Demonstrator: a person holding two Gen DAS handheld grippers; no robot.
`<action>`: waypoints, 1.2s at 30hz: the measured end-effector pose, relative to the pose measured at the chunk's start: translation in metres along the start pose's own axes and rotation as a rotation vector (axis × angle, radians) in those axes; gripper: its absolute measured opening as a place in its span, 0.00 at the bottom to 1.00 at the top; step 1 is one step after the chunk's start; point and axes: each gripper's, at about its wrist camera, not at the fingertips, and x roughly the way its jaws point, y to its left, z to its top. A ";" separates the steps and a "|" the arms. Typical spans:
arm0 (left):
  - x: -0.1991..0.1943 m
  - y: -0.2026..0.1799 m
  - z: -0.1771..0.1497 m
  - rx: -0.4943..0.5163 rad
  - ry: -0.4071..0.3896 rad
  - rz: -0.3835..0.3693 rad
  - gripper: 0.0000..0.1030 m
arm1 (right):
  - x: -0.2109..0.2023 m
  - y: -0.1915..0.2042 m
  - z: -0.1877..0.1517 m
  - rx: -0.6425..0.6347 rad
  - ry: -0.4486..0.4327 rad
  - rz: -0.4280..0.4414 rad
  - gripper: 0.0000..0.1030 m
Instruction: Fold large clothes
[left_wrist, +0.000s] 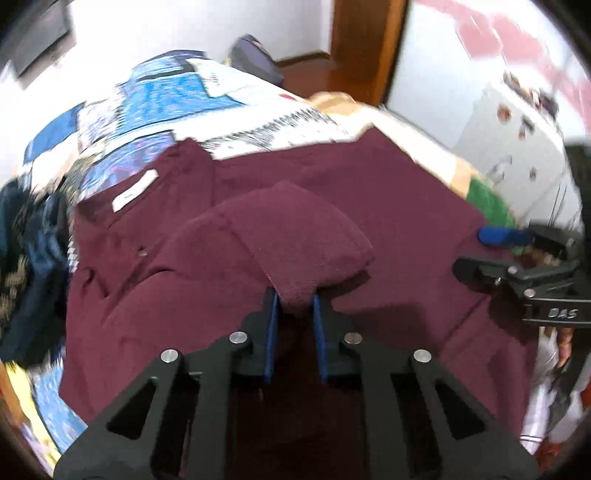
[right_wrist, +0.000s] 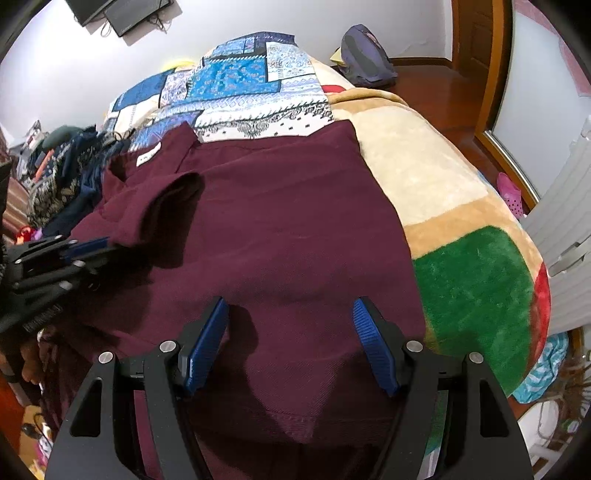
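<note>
My left gripper (left_wrist: 294, 295) pinches the sleeve (left_wrist: 280, 236) of the maroon shirt (right_wrist: 280, 221) at frame centre to fold it inward over the bed (right_wrist: 443, 177); my right gripper (right_wrist: 290, 332) hovers, fingers spread, ready to smooth

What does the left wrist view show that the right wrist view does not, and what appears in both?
Only the left wrist view shows the left gripper from behind, its fingers shut on the sleeve. Only the right wrist view shows the right gripper wide open above the shirt hem, plus the green blanket patch in full. Both show the maroon shirt, its white neck label and the blue patterned cloth.
</note>
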 end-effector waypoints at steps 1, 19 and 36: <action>-0.010 0.009 0.000 -0.032 -0.023 -0.002 0.16 | -0.002 -0.001 0.000 0.010 -0.006 0.011 0.65; -0.172 0.125 -0.056 -0.351 -0.402 0.195 0.13 | -0.026 0.025 0.023 0.011 -0.134 -0.022 0.65; -0.098 0.193 -0.209 -0.771 -0.176 0.137 0.19 | -0.002 0.069 0.023 -0.124 -0.040 -0.080 0.65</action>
